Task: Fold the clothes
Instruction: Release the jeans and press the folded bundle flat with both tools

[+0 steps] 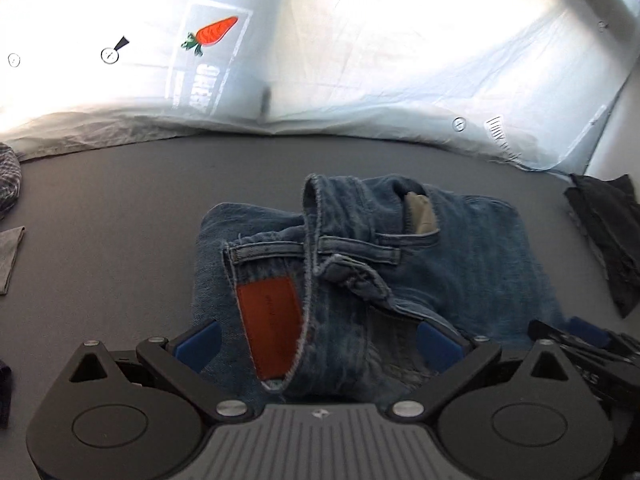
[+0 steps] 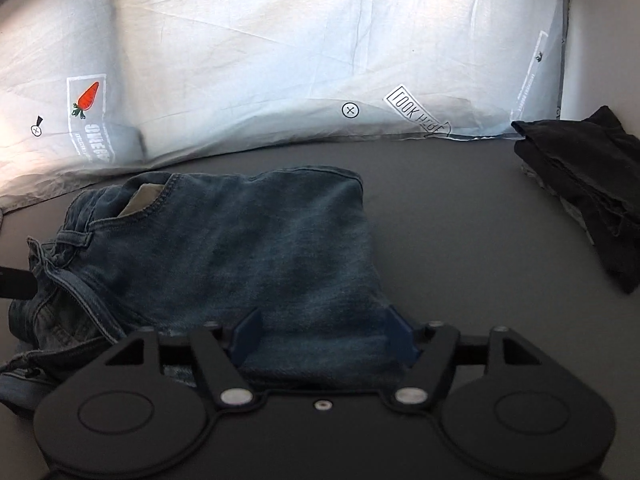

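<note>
Folded blue jeans (image 1: 460, 248) lie on the grey surface (image 1: 120, 200), waistband and orange leather patch (image 1: 270, 324) toward me in the left wrist view. My left gripper (image 1: 318, 342) is open, its blue pads either side of the waistband edge. In the right wrist view the jeans (image 2: 248, 248) lie ahead and left. My right gripper (image 2: 324, 334) is open, its blue pads astride the near folded edge. The right gripper also shows in the left wrist view at the right edge (image 1: 580, 340).
A folded black garment (image 2: 580, 184) lies at the right, also in the left wrist view (image 1: 608, 232). A white printed sheet with a carrot (image 1: 212, 34) covers the back. A checked cloth (image 1: 8, 184) and a grey cloth (image 1: 10, 256) lie at the left edge.
</note>
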